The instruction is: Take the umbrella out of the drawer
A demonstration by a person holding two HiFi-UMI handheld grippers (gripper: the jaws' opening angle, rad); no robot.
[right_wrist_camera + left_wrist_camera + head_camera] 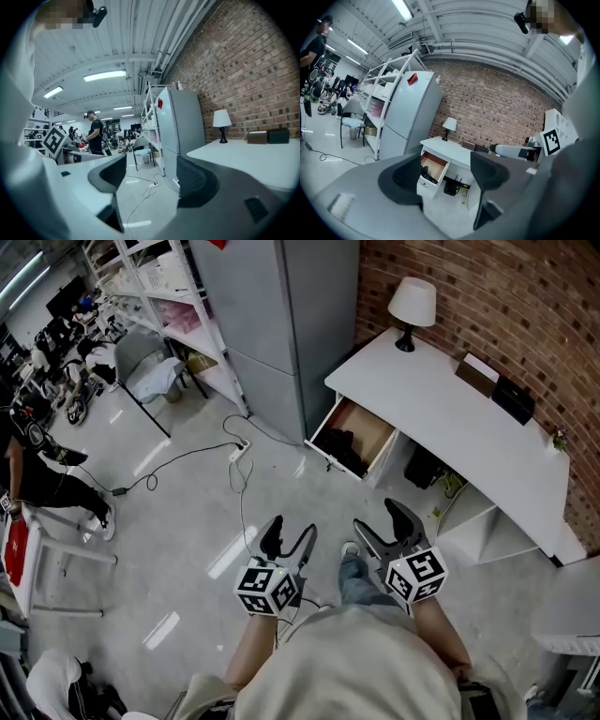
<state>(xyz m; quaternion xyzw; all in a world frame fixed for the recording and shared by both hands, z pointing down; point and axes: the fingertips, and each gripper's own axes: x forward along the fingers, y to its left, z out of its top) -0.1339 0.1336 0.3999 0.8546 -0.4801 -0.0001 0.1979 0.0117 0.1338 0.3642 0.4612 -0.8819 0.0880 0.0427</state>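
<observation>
A white desk (441,418) stands against the brick wall with its left drawer (370,423) pulled out. A dark umbrella (344,448) lies inside the drawer, and it also shows small between the jaws as the umbrella (428,175) in the left gripper view. My left gripper (291,535) and right gripper (386,524) hover over the floor, well short of the drawer. Both are open with nothing between the jaws. The left gripper (445,176) points at the drawer (434,164). The right gripper (147,176) points past the desk top (243,157) toward the room.
A tall grey cabinet (281,324) stands left of the desk, with white shelving (159,296) beyond it. A lamp (412,304) and dark boxes (497,385) sit on the desk. A power strip and cable (239,460) lie on the floor. A person (37,474) stands far left.
</observation>
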